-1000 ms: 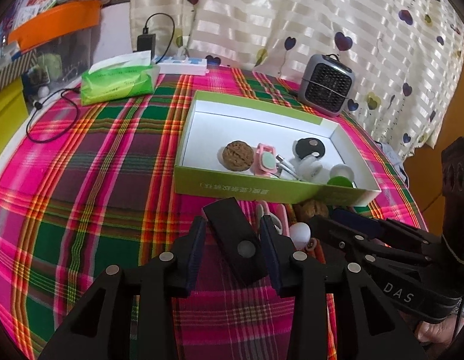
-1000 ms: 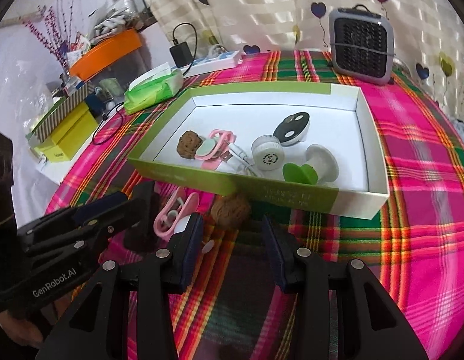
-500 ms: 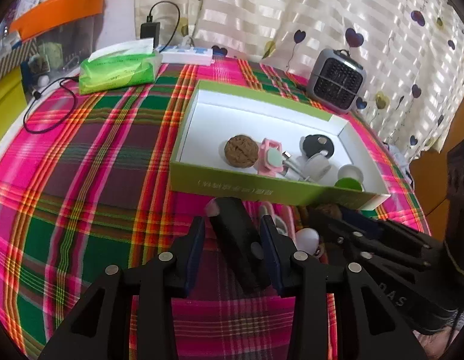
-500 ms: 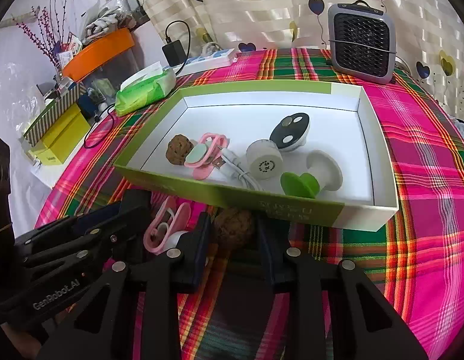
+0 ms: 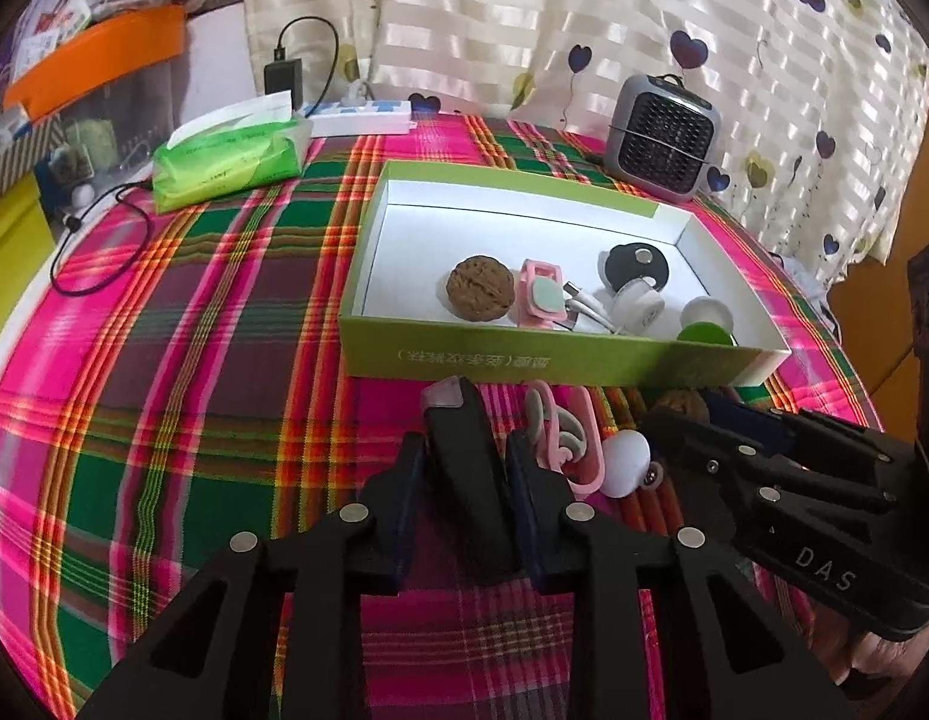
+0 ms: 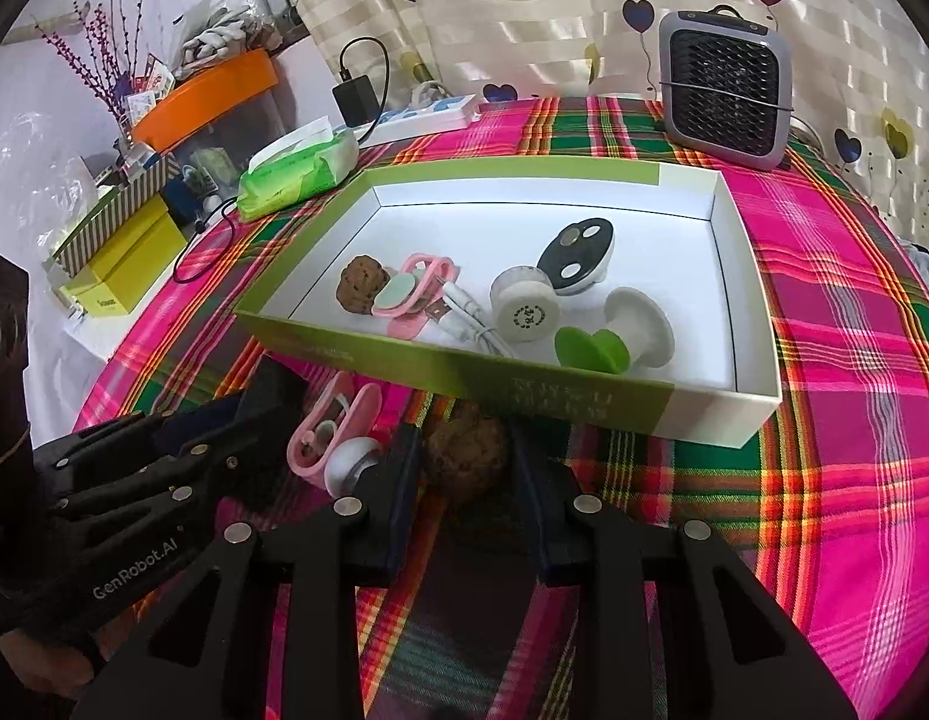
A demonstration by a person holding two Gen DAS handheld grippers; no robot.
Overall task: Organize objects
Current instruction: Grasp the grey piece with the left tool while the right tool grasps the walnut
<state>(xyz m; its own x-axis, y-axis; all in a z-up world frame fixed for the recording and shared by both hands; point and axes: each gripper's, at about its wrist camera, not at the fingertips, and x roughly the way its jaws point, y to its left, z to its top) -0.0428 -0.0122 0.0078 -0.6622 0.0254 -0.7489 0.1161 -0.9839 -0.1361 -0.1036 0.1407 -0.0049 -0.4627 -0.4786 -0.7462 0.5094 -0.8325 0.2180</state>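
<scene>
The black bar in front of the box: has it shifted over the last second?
No clear shift: the black bar lies just before the box front wall, as earlier. The left gripper jaws have just been closing and now clamp it.

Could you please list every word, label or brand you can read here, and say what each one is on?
"DAS": right hand-held gripper, in the left wrist view.
"GenRobot.AI": left hand-held gripper, in the right wrist view.
Green box: printed line on its front wall, too blurred to read.
Yellow box and tissue pack: print too small.
</scene>
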